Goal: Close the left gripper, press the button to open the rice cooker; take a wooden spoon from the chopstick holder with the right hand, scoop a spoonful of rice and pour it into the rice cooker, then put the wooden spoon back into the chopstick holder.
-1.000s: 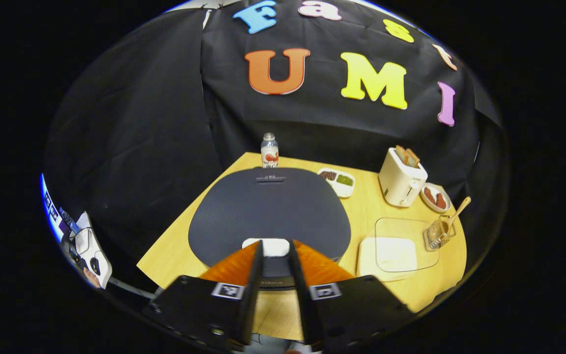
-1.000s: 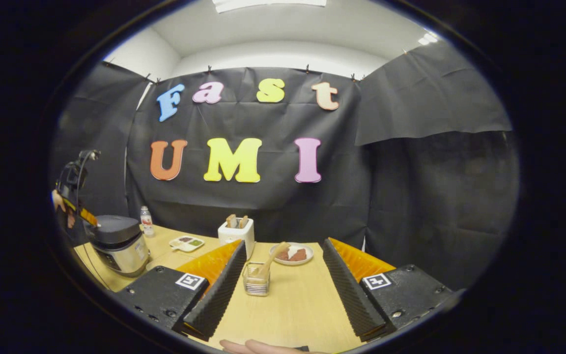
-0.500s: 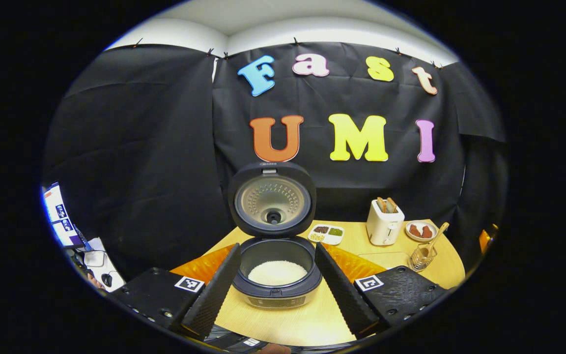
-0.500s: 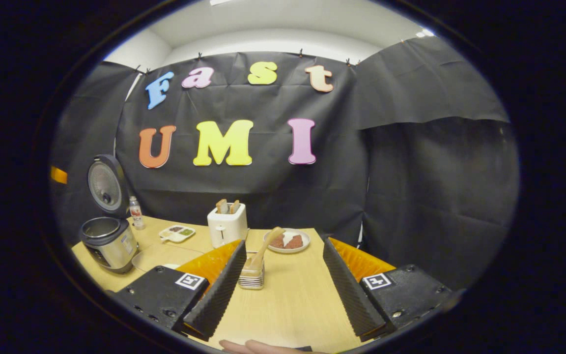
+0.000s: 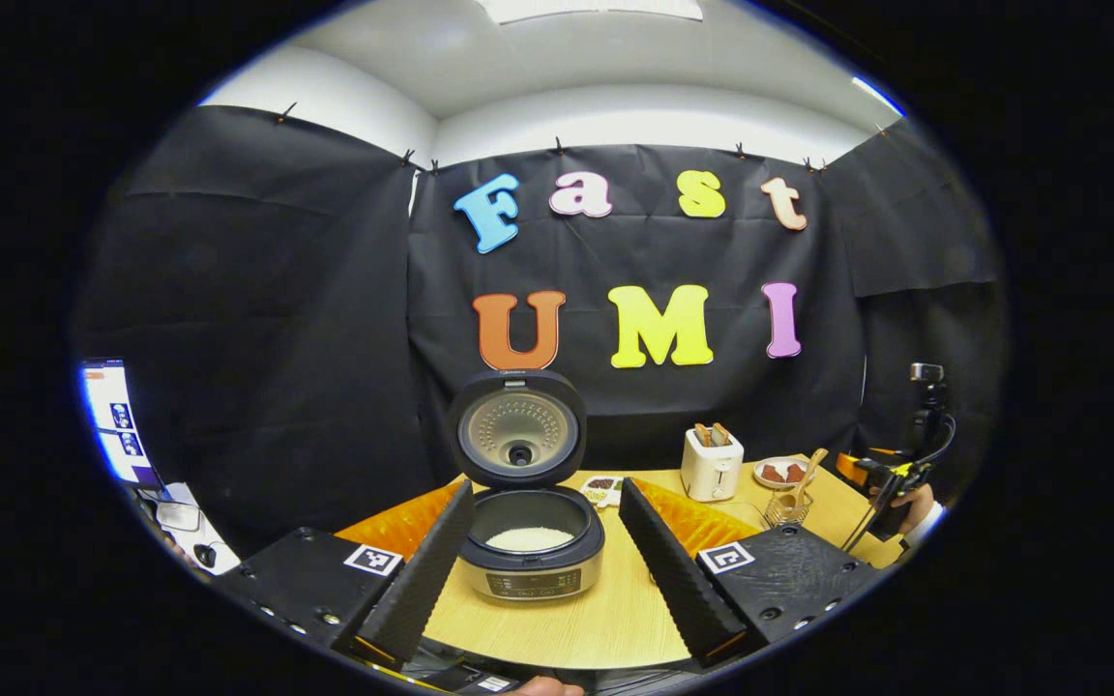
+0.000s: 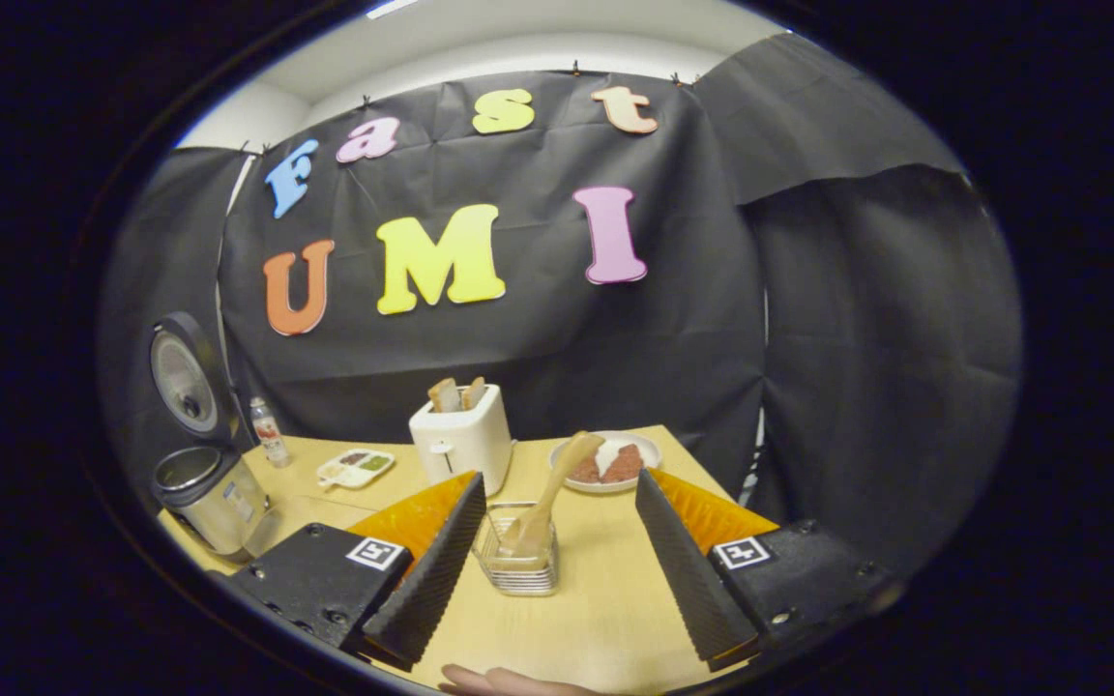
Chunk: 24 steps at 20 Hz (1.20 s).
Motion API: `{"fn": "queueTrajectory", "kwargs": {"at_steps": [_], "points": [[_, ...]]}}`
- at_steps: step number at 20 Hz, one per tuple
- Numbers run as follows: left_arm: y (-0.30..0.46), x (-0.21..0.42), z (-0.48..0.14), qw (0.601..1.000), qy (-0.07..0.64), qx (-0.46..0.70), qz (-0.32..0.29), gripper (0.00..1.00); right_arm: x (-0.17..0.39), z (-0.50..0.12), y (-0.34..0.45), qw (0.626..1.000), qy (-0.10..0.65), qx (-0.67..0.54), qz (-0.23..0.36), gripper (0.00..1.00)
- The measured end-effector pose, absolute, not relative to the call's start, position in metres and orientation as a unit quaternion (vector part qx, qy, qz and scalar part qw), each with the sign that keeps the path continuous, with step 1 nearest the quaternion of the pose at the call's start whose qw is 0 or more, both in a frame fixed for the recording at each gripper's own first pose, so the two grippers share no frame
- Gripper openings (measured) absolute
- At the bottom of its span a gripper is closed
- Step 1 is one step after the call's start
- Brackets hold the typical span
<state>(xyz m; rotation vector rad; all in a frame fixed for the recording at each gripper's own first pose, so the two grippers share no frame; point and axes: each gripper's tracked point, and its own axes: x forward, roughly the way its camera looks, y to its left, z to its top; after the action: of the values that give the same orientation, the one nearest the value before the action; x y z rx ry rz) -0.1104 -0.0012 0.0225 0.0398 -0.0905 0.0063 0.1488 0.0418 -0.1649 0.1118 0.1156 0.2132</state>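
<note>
Backed off from rice cooker [image 5: 530, 541], lid up, left gripper [image 5: 545, 565] fingers apart. Nearing wooden spoon [image 6: 557, 483] in chopstick holder [image 6: 516, 561], right gripper [image 6: 557, 570] open, empty. Scooping pending.

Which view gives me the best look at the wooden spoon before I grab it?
The right gripper view: the wooden spoon stands close ahead in the chopstick holder, handle leaning toward the back right, between the open right gripper fingers. The left gripper view shows it small and distant at the table's right.
</note>
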Motion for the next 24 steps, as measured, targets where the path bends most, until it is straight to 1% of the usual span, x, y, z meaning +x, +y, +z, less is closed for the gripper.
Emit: {"fn": "queueTrajectory", "kwargs": {"at_steps": [1, 4, 5, 6, 7, 8, 9, 10, 13, 14, 15, 16, 18, 19, 20, 21, 22, 23, 24], "points": [[0.000, -0.118, 0.020, 0.999, -0.049, 0.023, 0.004, 0.96, 0.161, -0.173, 0.049, 0.989, 0.061, 0.063, 0.116, 1.00], [-0.004, -0.139, 0.011, 0.997, -0.066, 0.031, 0.000, 0.96, 0.203, -0.205, 0.061, 0.987, 0.090, 0.064, 0.120, 1.00], [-0.011, -0.143, 0.006, 0.997, -0.066, 0.036, -0.017, 0.96, 0.215, -0.214, 0.067, 0.985, 0.101, 0.062, 0.126, 0.95], [-0.018, -0.148, 0.001, 0.996, -0.066, 0.039, -0.035, 0.95, 0.226, -0.221, 0.069, 0.984, 0.109, 0.062, 0.126, 1.00], [-0.019, -0.149, -0.002, 0.996, -0.069, 0.035, -0.039, 0.96, 0.237, -0.229, 0.066, 0.984, 0.117, 0.065, 0.118, 1.00], [-0.018, -0.147, -0.003, 0.996, -0.071, 0.035, -0.043, 0.96, 0.249, -0.233, 0.065, 0.983, 0.125, 0.072, 0.111, 0.95], [-0.016, -0.145, -0.005, 0.996, -0.070, 0.035, -0.043, 0.96, 0.257, -0.238, 0.065, 0.982, 0.135, 0.081, 0.106, 0.95], [-0.008, -0.145, -0.003, 0.996, -0.076, 0.037, -0.037, 0.96, 0.264, -0.239, 0.068, 0.980, 0.139, 0.092, 0.109, 1.00], [-0.010, -0.141, -0.005, 0.994, -0.083, 0.047, -0.043, 0.96, 0.286, -0.237, 0.072, 0.979, 0.135, 0.103, 0.110, 1.00], [-0.013, -0.137, -0.009, 0.994, -0.082, 0.052, -0.049, 0.96, 0.294, -0.242, 0.074, 0.979, 0.143, 0.104, 0.107, 0.92], [-0.014, -0.133, -0.014, 0.994, -0.081, 0.059, -0.050, 0.96, 0.293, -0.245, 0.082, 0.976, 0.149, 0.107, 0.121, 0.82], [-0.011, -0.130, -0.019, 0.994, -0.076, 0.066, -0.048, 0.96, 0.294, -0.245, 0.087, 0.975, 0.148, 0.106, 0.127, 0.78], [-0.010, -0.122, -0.031, 0.994, -0.066, 0.076, -0.045, 0.96, 0.294, -0.241, 0.092, 0.973, 0.145, 0.102, 0.146, 0.65], [-0.012, -0.119, -0.036, 0.994, -0.060, 0.079, -0.048, 0.96, 0.292, -0.240, 0.094, 0.971, 0.142, 0.117, 0.152, 0.45], [-0.013, -0.117, -0.038, 0.994, -0.056, 0.079, -0.049, 0.96, 0.294, -0.237, 0.090, 0.974, 0.134, 0.124, 0.137, 0.41], [-0.013, -0.117, -0.037, 0.994, -0.054, 0.076, -0.050, 0.96, 0.292, -0.234, 0.080, 0.977, 0.136, 0.118, 0.118, 0.30], [-0.013, -0.119, -0.037, 0.995, -0.054, 0.072, -0.051, 0.96, 0.288, -0.231, 0.080, 0.976, 0.134, 0.119, 0.123, 0.19], [-0.012, -0.121, -0.034, 0.995, -0.055, 0.068, -0.052, 0.95, 0.282, -0.227, 0.086, 0.976, 0.131, 0.114, 0.130, 0.19], [-0.011, -0.124, -0.035, 0.995, -0.056, 0.063, -0.052, 0.95, 0.280, -0.220, 0.086, 0.979, 0.119, 0.102, 0.128, 0.17]]}}
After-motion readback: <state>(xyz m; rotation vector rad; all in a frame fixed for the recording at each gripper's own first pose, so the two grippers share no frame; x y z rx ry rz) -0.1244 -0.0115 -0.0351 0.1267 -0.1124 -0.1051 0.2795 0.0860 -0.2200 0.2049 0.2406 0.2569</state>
